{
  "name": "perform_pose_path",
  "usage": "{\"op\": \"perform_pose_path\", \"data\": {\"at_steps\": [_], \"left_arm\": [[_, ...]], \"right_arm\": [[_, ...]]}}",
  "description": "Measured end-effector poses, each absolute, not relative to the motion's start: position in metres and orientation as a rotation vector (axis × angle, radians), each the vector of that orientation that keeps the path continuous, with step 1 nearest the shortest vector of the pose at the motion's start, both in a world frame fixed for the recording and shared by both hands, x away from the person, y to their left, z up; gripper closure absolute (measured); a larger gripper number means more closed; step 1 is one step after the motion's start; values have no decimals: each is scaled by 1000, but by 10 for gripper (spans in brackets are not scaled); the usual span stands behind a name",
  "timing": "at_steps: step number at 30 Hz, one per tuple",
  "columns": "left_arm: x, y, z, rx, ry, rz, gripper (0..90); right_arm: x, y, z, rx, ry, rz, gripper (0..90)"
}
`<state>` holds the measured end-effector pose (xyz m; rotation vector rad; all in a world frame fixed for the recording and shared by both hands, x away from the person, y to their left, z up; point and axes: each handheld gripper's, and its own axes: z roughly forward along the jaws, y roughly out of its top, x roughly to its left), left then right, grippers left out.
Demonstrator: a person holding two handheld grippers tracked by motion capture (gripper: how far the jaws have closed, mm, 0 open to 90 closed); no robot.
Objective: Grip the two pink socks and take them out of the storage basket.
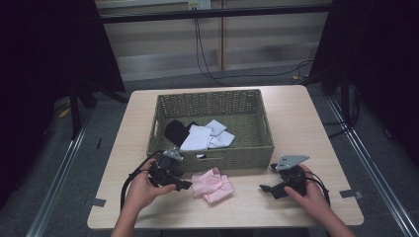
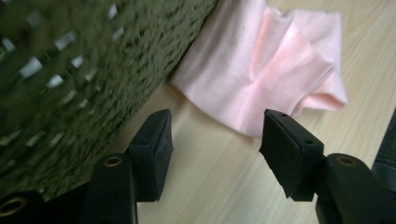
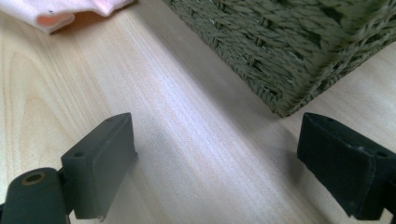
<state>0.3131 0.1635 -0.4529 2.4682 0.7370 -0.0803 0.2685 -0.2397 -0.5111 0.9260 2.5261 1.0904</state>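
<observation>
— What's sitting on the surface (image 1: 296, 113) right now?

— A woven green basket (image 1: 212, 101) is standing toward the far middle of it. Inside, a black garment (image 1: 176, 131) is lying at the left, and white cloths (image 1: 205, 136) are lying just to its right, touching it.

— And the pink thing?

— A pink cloth (image 1: 212, 184) is lying crumpled on the surface just outside the basket's near wall, close enough that its far edge is almost touching the weave. In the left gripper view it is showing a fold down its middle.

— Where are the hands?

— The person's left hand (image 1: 141, 190) is holding the left gripper (image 1: 184, 184) near the basket's near-left corner, and its tip is pointing right, just beside the pink cloth. The jaws are standing spread, with bare wood between them; the cloth is lying just beyond the pads, not between them.

— And the other side?

— The right hand (image 1: 311, 192) is holding the right gripper (image 1: 265, 188) low over the surface, near the basket's near-right corner and well apart from the cloth. It is pointing left. Its jaws are standing wide apart too, pinching nothing; through them I'm seeing plain wood, the basket's corner at the far right, and an edge of the pink cloth far off at the left.

— Anything beyond the surface?

— Black cables (image 1: 207, 54) are hanging down the far wall.
</observation>
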Motion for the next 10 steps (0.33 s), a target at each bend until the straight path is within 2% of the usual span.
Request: {"op": "perform_pose_path", "data": {"at_steps": [10], "left_arm": [[311, 162, -456, 2469, 733, -88, 426]], "right_arm": [[268, -240, -511, 926, 2526, 1090, 106]]}}
